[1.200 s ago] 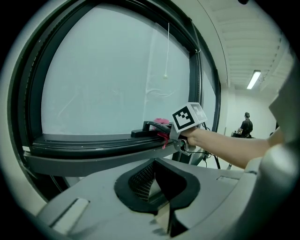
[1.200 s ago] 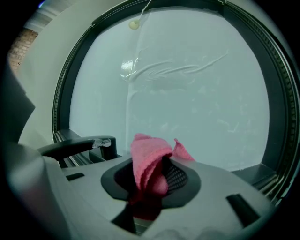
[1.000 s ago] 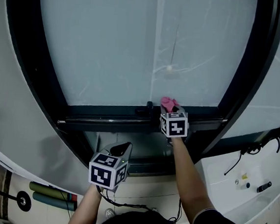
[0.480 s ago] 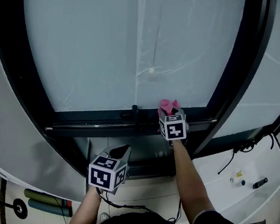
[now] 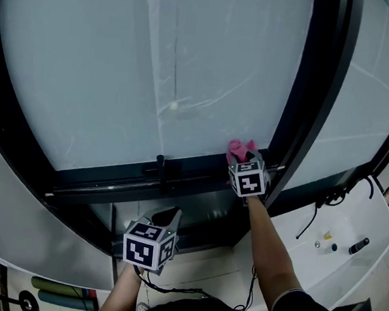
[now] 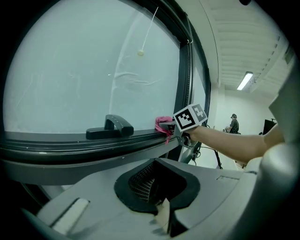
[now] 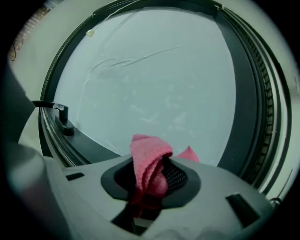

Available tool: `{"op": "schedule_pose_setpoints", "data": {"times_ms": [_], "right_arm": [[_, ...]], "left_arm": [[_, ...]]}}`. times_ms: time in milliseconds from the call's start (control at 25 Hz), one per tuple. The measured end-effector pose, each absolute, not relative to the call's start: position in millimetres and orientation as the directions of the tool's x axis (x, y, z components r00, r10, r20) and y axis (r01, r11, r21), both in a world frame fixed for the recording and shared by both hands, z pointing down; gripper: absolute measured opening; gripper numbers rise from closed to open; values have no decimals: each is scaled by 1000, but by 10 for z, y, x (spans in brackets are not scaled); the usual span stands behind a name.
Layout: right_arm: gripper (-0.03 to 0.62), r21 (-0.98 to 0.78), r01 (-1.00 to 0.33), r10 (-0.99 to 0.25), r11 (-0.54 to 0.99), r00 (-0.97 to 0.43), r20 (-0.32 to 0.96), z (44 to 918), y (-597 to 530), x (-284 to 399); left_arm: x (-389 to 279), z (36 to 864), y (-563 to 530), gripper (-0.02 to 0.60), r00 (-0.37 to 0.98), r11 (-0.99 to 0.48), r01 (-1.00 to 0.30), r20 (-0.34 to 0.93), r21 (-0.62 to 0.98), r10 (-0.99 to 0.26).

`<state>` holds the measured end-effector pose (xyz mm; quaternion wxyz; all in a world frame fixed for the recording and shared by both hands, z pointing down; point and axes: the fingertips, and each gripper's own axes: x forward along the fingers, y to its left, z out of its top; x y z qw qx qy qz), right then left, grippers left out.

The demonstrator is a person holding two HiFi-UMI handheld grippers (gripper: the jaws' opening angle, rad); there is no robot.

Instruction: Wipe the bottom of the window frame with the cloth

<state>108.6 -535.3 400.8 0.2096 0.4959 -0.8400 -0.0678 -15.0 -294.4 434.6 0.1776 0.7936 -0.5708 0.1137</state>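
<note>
A pink cloth point(image 5: 240, 149) point(image 7: 149, 161) point(image 6: 162, 124) is pinched in my right gripper point(image 5: 243, 157), which is shut on it and presses it against the black bottom rail of the window frame point(image 5: 110, 181), close to the right upright point(image 5: 301, 114). In the right gripper view the cloth bulges out from between the jaws in front of the frosted pane. My left gripper point(image 5: 164, 218) hangs lower, below the rail and left of the right arm, with its jaws closed and nothing between them point(image 6: 161, 213).
A black window handle point(image 5: 159, 165) point(image 6: 110, 127) point(image 7: 61, 119) sits on the rail left of the cloth. A white counter point(image 5: 348, 269) with small items and a cable lies at the lower right. A person point(image 6: 233, 124) stands far off in the left gripper view.
My right gripper has slid the pink cloth rightward along the bottom rail, away from the handle and up to the right upright. The left gripper stays low, hardly moved.
</note>
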Motion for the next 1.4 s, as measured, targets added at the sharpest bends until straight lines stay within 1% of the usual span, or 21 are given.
{"op": "schedule_pose_setpoints", "data": {"times_ms": [200,480,840,960,1080,1400], "right_arm": [[120,318,-857,-904,404,-322,282,4008,-5583,1571],[120,301,-891,-925,340,-259,277,4019,-5782,1983],[119,236,-929,-934,284,-213,287,4043,-5869,2179],[118,226,-926,-935,301,-240,261,3931,-5800,2127],[118,234,-913,-935,334,-289,206,3678,-5626,1940],[118,269,-842,-883,467,-462,85,3056,-4841,959]], "left_arm": [[4,4417,-3066,8,343,-302,-939,390,165,-854],[63,4460,-3132,8,343,-297,-939,402,173,-849],[-133,4416,-3013,8,303,-255,-952,392,171,-869],[-247,4382,-2940,8,286,-238,-957,383,167,-878],[-358,4327,-2880,8,272,-227,-960,371,162,-888],[-804,4111,-2534,8,226,-189,-972,325,140,-918]]}}
